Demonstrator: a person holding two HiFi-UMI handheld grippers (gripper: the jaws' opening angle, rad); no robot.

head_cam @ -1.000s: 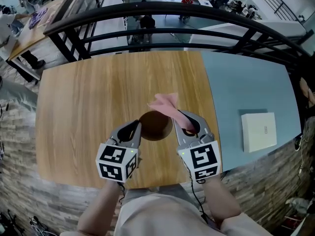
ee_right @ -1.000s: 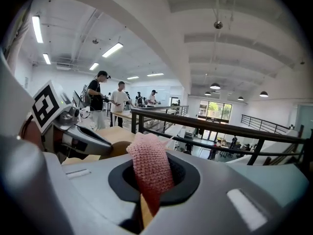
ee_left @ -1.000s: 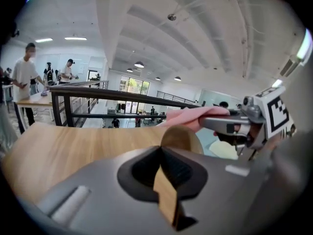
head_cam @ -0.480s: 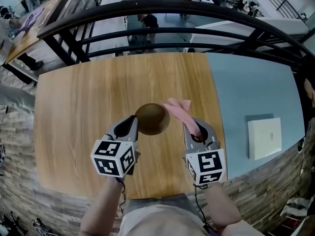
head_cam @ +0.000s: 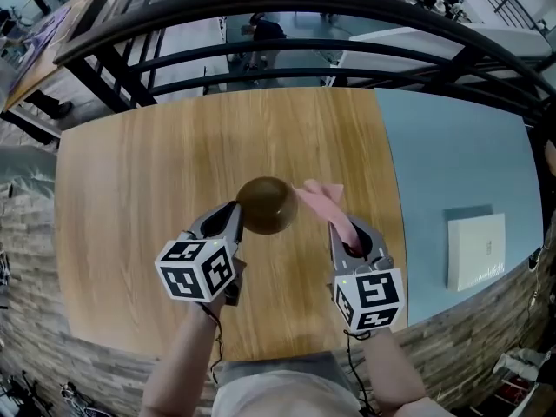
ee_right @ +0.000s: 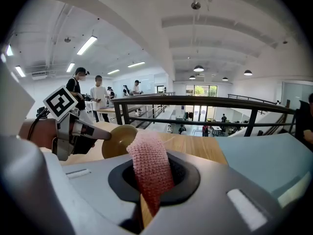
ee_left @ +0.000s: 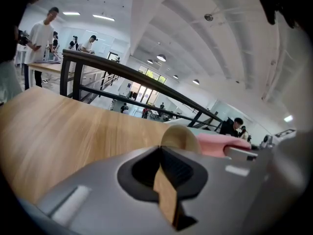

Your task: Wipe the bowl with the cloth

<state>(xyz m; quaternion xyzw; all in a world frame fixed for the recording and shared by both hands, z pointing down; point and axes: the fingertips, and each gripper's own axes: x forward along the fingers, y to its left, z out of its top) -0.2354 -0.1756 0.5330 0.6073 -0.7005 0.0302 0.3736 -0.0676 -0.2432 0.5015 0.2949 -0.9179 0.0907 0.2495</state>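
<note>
Bowl (head_cam: 265,203): brown, at frame centre over the wooden surface (head_cam: 139,189), its rounded outside turned up toward the head camera. The left gripper (head_cam: 236,221), at the bowl's lower left, is closed on the rim. Cloth (head_cam: 318,200): pink, knitted, just right of the bowl; contact between the two cannot be confirmed. The right gripper (head_cam: 346,233), lower right of centre, is clamped on the cloth's lower end, and the free end reaches up-left toward the bowl. A grey-blue surface (head_cam: 434,163) adjoins at right and carries a white box (head_cam: 475,250). A black railing (head_cam: 287,11) crosses the top of frame.
</note>
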